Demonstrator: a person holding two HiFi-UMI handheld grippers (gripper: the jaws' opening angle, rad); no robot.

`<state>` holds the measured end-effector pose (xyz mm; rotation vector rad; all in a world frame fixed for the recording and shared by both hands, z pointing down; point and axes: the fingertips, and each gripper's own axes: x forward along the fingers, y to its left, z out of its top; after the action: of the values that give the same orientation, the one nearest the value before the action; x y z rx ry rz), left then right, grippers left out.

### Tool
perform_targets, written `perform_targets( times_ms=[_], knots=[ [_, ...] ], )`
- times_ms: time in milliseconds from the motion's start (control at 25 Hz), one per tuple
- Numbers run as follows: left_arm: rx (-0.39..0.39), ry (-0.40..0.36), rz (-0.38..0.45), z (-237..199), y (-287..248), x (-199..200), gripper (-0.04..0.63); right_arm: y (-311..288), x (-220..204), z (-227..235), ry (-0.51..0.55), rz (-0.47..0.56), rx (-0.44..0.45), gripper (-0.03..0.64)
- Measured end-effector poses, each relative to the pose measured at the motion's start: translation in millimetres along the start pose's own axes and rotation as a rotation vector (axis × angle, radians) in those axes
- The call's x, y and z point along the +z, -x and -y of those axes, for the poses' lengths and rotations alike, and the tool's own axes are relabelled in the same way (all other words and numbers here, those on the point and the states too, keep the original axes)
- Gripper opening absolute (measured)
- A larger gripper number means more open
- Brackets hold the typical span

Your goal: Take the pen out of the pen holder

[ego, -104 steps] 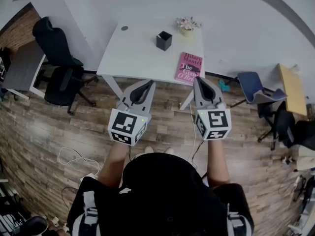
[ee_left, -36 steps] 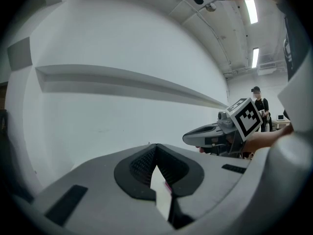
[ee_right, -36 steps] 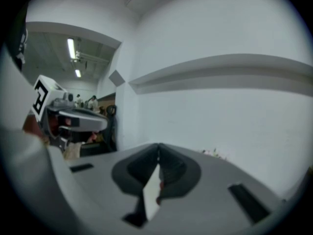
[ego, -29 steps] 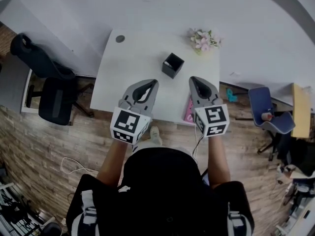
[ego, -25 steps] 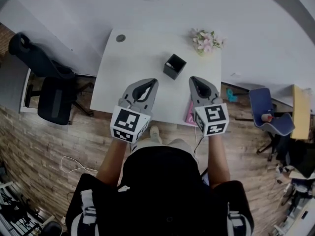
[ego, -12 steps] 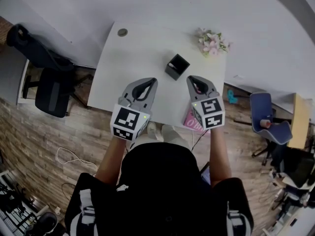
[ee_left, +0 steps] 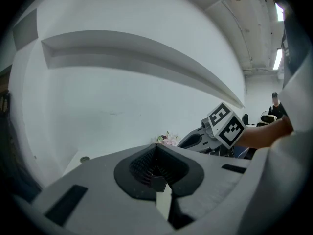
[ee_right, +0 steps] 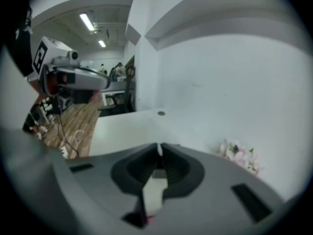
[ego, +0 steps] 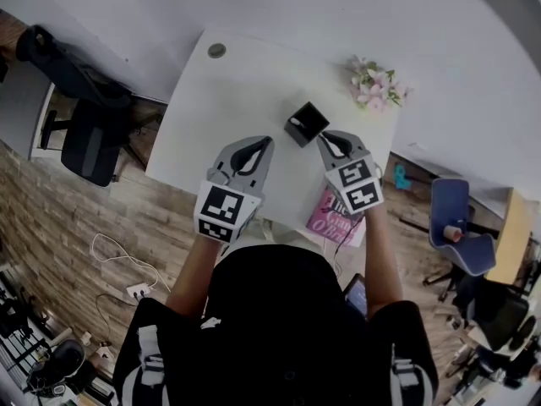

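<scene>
Both my grippers are over the white table (ego: 221,100), nr its front edge. L gripper (ego: 264,142): jaws closed tip to tip, nothing btw them; its own view shows the dark pads meeting w/ no gap. R gripper (ego: 325,139): jaws also as good as closed, only a hairline slit at the tips, nothing held. It's tilted down toward the tabletop. The black square pen holder (ego: 306,123) stands upright on the table, just beyond and slightly left of the R gripper's tips, close beside them; can't tell if there's contact. It sits btw the two grippers but nearer the R one. A pale sliver shows inside the holder's opening, prob. the pen (ego: 295,123), too small to be sure, so it's in the holder, not in either gripper. Pink book (ego: 331,223) lies at the table's front right corner, partly under my R gripper. Small bunch of pink flowers (ego: 377,83) at the far right corner by the wall, round grommet (ego: 217,51) at the far left. Black office chair (ego: 80,117) stands on the wood floor left of the table.
</scene>
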<state>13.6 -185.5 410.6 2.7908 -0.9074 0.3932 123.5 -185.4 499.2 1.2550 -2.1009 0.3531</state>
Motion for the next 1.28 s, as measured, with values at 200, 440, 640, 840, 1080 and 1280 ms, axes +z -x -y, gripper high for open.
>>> perform_targets(
  times_ms=[200,440,640,840,1080,1280],
  knots=[
    [0.034,0.021,-0.027,-7.4,-11.3,-8.8,0.021,-27.0,-10.8,9.5,0.077,-0.074,0.072,0.069],
    [0.070,0.047,-0.059,-17.5,-20.0,-21.3,0.021,-59.4,-22.4,13.2,0.172,-0.150,0.139,0.131],
    [0.102,0.064,-0.085,-28.3,-21.4,-33.4,0.021,-85.4,-31.8,15.0,0.248,-0.209,0.170,0.138],
    [0.118,0.083,-0.105,-35.7,-23.2,-42.7,0.021,-102.1,-33.4,13.9,0.271,-0.232,0.208,0.138],
    [0.130,0.093,-0.116,-43.0,-28.1,-47.5,0.021,-116.9,-26.6,-2.0,0.275,-0.225,0.277,0.138],
    [0.146,0.100,-0.127,-49.8,-27.9,-52.3,0.021,-128.1,-24.9,-8.2,0.288,-0.232,0.302,0.138]
  ],
)
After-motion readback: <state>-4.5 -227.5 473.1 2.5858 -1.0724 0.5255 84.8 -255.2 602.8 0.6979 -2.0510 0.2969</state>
